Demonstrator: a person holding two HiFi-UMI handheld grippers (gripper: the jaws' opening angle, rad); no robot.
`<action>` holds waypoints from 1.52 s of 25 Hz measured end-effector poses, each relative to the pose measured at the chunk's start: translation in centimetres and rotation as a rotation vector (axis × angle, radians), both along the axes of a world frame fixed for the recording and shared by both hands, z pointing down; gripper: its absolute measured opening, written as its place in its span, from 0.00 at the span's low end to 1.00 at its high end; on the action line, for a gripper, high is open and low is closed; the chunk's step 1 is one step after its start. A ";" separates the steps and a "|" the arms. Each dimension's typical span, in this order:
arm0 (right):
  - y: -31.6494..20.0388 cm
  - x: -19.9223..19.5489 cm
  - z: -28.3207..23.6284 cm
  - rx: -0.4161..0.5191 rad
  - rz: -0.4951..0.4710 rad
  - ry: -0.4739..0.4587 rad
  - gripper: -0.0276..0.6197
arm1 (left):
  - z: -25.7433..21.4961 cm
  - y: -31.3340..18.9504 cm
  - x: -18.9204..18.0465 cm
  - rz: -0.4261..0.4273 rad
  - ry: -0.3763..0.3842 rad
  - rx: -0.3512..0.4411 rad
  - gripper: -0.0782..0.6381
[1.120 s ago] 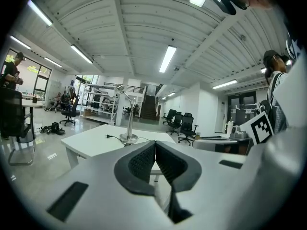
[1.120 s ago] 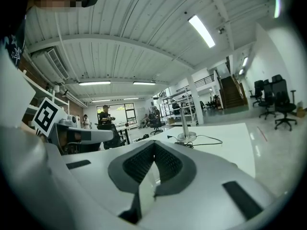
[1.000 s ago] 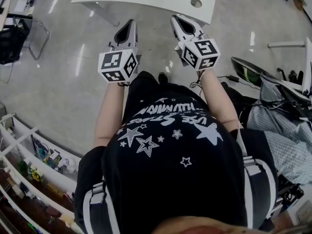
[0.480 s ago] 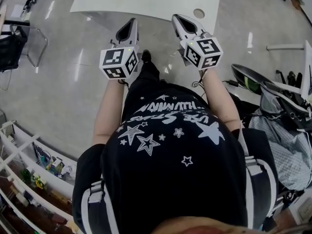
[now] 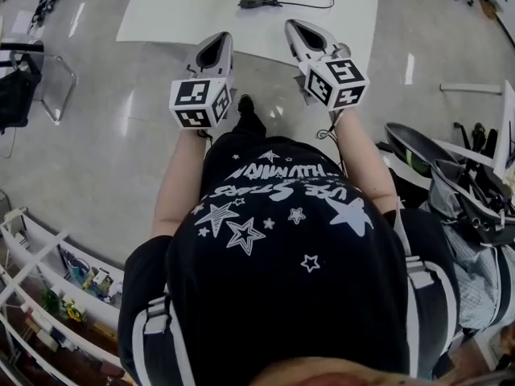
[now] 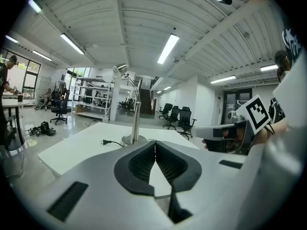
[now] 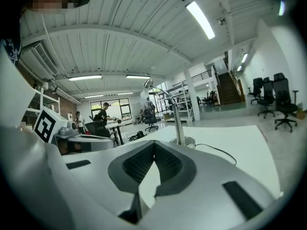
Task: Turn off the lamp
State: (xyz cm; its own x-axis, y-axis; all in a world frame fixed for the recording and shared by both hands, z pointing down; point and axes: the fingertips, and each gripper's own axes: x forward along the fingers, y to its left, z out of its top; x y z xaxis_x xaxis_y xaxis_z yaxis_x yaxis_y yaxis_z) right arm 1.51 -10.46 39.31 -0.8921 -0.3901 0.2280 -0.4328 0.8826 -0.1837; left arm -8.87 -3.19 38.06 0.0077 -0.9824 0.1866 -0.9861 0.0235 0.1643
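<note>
At twelve o'clock on the white table [image 5: 193, 14], the lamp [image 6: 136, 114] stands well apart from the left gripper [image 5: 214, 48] and right gripper [image 5: 300, 32], both clenched empty, so switching it off looks wholly undone.

Table [image 5: 173, 10] before left claw [image 5: 217, 39], right claw [image 5: 293, 26]

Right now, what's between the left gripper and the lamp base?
Only bare white table between the left gripper and lamp base, per the left gripper view; the plug lies off to the left.
</note>
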 end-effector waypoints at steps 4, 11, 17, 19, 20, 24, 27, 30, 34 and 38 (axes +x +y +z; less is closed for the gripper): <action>-2.2 -1.9 0.3 -0.015 0.023 0.010 0.05 | 1.1 -2.3 -1.7 0.026 0.004 -0.025 0.12; -4.9 -3.8 1.3 -0.035 0.060 0.040 0.05 | 3.4 -5.9 -3.1 0.092 -0.002 -0.087 0.12; -7.7 -4.9 1.8 -0.045 0.119 0.050 0.05 | 5.2 -8.3 -4.0 0.170 -0.013 -0.132 0.12; -8.3 -5.3 2.0 -0.047 0.138 0.054 0.05 | 5.7 -8.8 -3.9 0.214 -0.007 -0.142 0.12; -8.5 -5.4 2.2 -0.049 0.148 0.055 0.05 | 5.9 -9.1 -3.8 0.235 -0.002 -0.145 0.12; -9.8 -5.3 2.7 -0.058 0.190 0.061 0.05 | 6.9 -10.4 -3.6 0.287 0.011 -0.160 0.12; -10.3 -5.1 3.1 -0.067 0.210 0.067 0.05 | 7.9 -11.0 -3.5 0.328 0.001 -0.193 0.12; -10.4 -5.0 3.6 -0.077 0.215 0.078 0.05 | 8.7 -11.3 -3.1 0.357 -0.004 -0.224 0.13; -10.7 -5.1 4.3 -0.087 0.207 0.085 0.05 | 9.7 -11.9 -3.1 0.360 -0.020 -0.246 0.13; -11.7 -5.2 5.1 -0.101 0.199 0.097 0.05 | 10.7 -12.6 -3.0 0.373 -0.065 -0.270 0.16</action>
State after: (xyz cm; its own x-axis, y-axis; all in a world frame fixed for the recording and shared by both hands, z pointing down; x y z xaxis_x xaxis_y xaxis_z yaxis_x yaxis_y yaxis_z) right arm -3.71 -22.15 44.44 -0.7719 -0.5270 0.3557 -0.6164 0.7573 -0.2158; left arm -11.86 -15.76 48.76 0.3315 -0.8309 0.4469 -0.9433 -0.3015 0.1391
